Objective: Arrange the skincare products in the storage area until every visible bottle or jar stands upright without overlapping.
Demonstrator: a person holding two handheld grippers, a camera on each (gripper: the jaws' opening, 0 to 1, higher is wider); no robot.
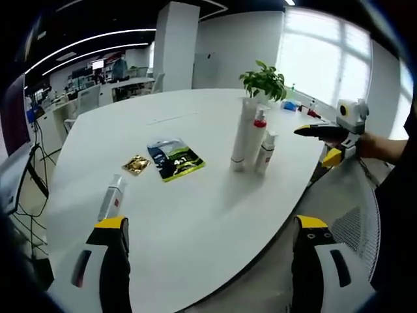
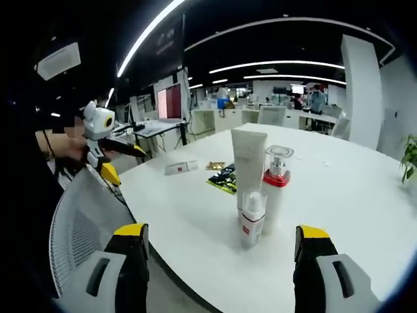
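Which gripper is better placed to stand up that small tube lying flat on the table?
Left, probably. The lying tube sits just above the left gripper's near finger in the left gripper view. The right gripper faces the three upright bottles, with the tube far beyond.

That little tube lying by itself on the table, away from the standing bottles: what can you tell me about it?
The small tube looks like white or clear plastic with a red label patch near its middle. It lies flat on its side on the white table, not upright. It sits apart from the gold sachet and touches nothing else. In the right gripper view it shows small and far off, so finer detail cannot be read.
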